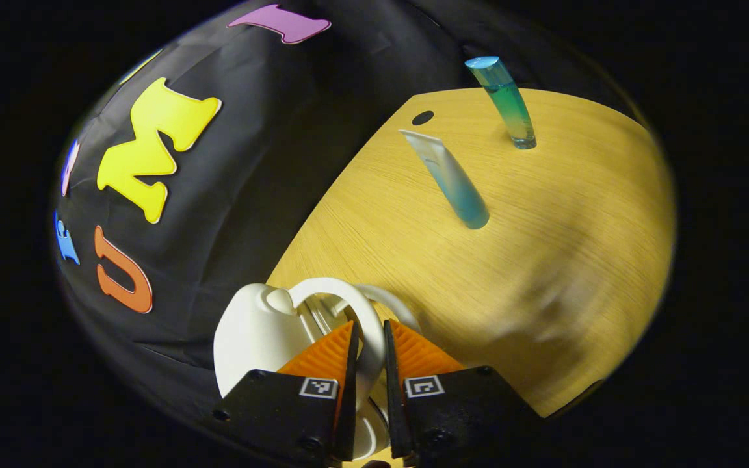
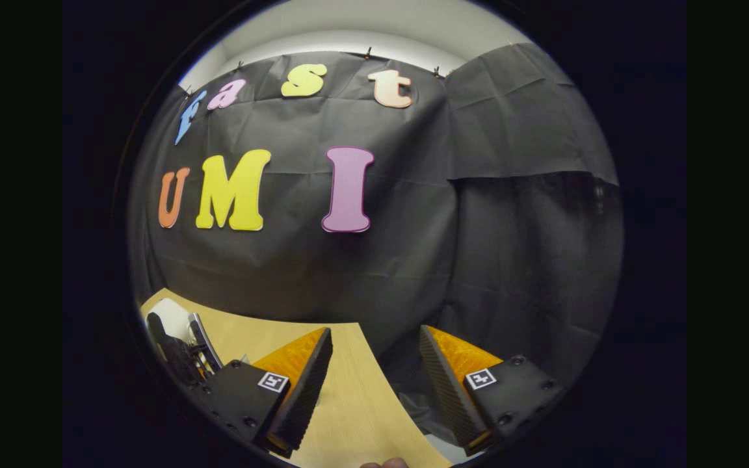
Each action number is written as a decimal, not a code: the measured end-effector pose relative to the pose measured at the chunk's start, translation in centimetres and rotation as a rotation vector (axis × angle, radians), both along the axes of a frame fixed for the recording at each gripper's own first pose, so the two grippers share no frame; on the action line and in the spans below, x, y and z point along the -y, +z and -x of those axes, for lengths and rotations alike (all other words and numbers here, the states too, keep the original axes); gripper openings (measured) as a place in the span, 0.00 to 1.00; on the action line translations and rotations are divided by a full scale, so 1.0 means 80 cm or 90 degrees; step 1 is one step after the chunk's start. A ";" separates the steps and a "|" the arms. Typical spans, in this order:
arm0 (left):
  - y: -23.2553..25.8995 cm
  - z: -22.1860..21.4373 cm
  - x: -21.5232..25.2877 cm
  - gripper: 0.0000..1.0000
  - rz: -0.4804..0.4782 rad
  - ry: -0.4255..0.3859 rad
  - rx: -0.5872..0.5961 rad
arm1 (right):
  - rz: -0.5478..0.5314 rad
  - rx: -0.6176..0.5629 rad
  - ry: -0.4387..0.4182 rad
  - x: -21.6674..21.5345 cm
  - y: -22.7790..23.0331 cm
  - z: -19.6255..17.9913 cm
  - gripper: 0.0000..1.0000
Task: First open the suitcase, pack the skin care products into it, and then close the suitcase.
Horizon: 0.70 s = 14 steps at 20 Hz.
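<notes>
In the left gripper view, my left gripper [image 1: 368, 325] is shut on the white loop handle [image 1: 339, 289] of the small white suitcase [image 1: 251, 331], which sits at the table's edge, just in front of the fingers. Farther across the table stand two skin care products. One is a white-and-blue tube [image 1: 454, 182], the other a clear blue-green bottle [image 1: 506, 104] behind it. In the right gripper view, my right gripper [image 2: 374, 331] is open, with nothing between its fingers, over the table's corner. The white suitcase [image 2: 168, 313] shows at that view's far left, with a dark gripper body [image 2: 176, 354] at it.
The wooden table [image 1: 543, 260] has a small dark hole [image 1: 422, 117] near its far edge. Black cloth wall [image 2: 413, 227] hangs close behind the table. A fingertip [image 2: 387, 463] peeks in at the bottom of the right gripper view.
</notes>
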<state>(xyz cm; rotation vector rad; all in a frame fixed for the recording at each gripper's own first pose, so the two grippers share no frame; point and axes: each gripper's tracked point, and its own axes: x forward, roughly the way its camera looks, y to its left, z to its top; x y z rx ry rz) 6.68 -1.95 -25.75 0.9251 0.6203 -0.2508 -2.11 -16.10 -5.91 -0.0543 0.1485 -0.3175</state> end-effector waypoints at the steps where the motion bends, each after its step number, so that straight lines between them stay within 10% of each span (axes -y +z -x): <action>1: 0.007 -0.001 0.002 0.19 0.011 0.003 0.003 | 0.001 0.000 0.002 -0.003 0.001 0.000 0.80; 14: 0.198 -0.008 -0.085 0.03 0.275 0.110 0.174 | -0.003 0.044 0.087 -0.092 0.047 -0.020 0.80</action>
